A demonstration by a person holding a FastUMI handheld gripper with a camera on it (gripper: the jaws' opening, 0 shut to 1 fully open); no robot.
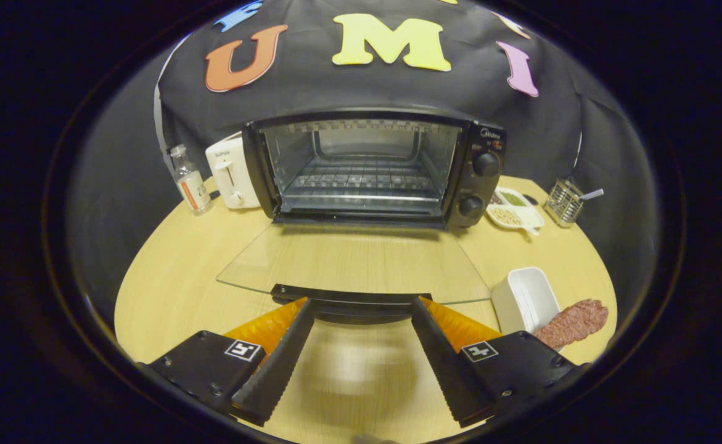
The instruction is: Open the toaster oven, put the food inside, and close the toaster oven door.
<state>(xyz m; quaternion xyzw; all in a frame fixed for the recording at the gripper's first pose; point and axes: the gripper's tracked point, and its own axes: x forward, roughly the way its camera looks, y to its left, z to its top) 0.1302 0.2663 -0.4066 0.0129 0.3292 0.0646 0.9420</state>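
We see the toaster oven (373, 168) door (354, 262) down; our gripper (361, 314) gapes empty, food (571, 322) seemingly unloaded.

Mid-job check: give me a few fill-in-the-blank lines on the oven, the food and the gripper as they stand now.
1. The oven door is ____, lying flat on the table.
2. The gripper fingers stand ____, with the door handle just ahead of them.
3. The meat lies beside the white ____, on the table.
4. The oven rack holds ____ food.

Missing: open; open; tray; no
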